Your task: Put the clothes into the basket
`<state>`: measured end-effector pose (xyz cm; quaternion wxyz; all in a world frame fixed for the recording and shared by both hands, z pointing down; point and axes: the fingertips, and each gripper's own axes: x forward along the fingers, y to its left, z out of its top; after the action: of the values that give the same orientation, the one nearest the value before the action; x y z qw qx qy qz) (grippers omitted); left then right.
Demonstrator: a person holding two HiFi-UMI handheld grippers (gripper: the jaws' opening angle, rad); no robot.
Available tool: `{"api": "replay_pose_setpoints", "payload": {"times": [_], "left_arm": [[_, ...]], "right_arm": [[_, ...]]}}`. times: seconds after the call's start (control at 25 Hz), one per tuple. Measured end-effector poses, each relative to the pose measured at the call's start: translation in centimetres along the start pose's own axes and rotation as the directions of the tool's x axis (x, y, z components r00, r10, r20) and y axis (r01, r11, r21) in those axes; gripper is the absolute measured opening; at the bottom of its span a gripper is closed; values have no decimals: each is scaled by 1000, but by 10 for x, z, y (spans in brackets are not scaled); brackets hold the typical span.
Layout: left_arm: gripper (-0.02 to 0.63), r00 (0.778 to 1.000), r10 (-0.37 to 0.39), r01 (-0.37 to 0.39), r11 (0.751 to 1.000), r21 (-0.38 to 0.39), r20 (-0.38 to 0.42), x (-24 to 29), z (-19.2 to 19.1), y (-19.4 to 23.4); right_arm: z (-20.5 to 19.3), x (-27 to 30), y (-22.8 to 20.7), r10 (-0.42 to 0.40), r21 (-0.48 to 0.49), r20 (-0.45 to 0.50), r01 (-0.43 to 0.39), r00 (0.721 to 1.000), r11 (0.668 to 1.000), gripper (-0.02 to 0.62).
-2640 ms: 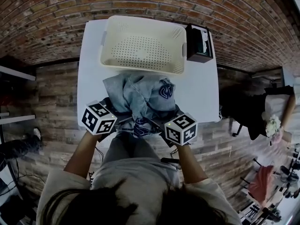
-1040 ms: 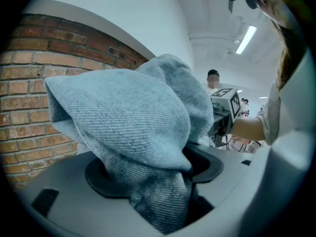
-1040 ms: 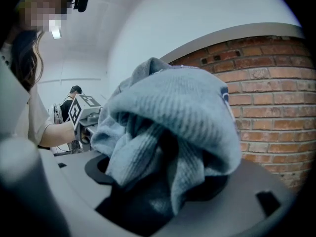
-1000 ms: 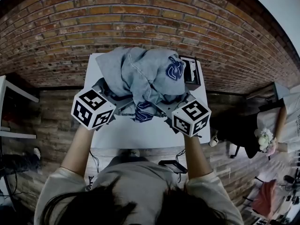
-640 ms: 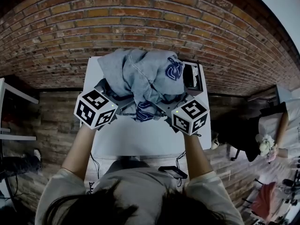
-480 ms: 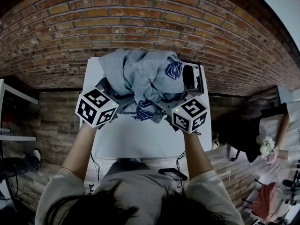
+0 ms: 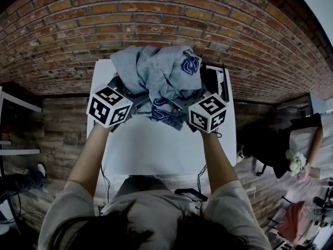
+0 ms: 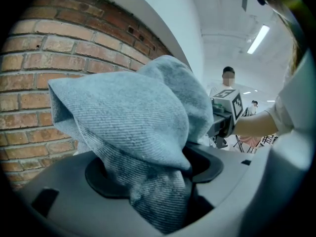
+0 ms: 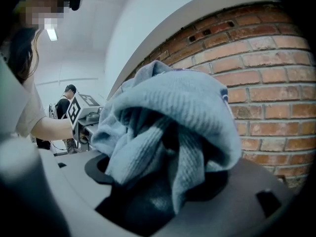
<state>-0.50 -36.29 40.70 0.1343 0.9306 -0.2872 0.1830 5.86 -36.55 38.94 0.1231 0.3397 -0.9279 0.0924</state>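
A bundled grey-blue sweatshirt (image 7: pixel 158 74) with a dark blue emblem hangs in the air over the far end of the white table (image 7: pixel 156 150). My left gripper (image 7: pixel 136 100) is shut on its left side, with cloth bunched between the jaws (image 8: pixel 148 147). From the other side my right gripper (image 7: pixel 179 105) is shut on a thick fold (image 9: pixel 168 132) of the same garment. In each gripper view the other gripper shows beyond the cloth. The sweatshirt hides the basket in every view.
A black box (image 7: pixel 214 82) stands at the table's far right corner, close to the hanging cloth. A brick wall (image 7: pixel 156 14) rises just behind the table. People stand in the background of both gripper views.
The sweatshirt, which lay on the table before the basket, has been lifted. Over the last second both grippers carried it farther toward the wall and a little lower.
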Motion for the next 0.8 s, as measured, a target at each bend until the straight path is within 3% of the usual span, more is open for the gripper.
{"api": "replay_pose_setpoints", "payload": {"times": [0.28, 0.48, 0.6, 0.8], "left_arm": [[325, 999, 8, -9, 999, -33, -35, 20, -12, 16], [325, 995, 37, -44, 996, -76, -88, 34, -30, 28], [316, 983, 61, -77, 993, -91, -172, 45, -54, 31], [316, 963, 27, -75, 982, -174, -268, 54, -88, 28]], "right_arm": [[-19, 15, -19, 2, 48, -28, -1, 1000, 999, 359], [-38, 30, -31, 8, 74, -123, 1, 992, 997, 360], [-61, 38, -34, 13, 59, -222, 0, 975, 998, 362], [-98, 44, -34, 89, 211, -336, -18, 937, 977, 362]]}}
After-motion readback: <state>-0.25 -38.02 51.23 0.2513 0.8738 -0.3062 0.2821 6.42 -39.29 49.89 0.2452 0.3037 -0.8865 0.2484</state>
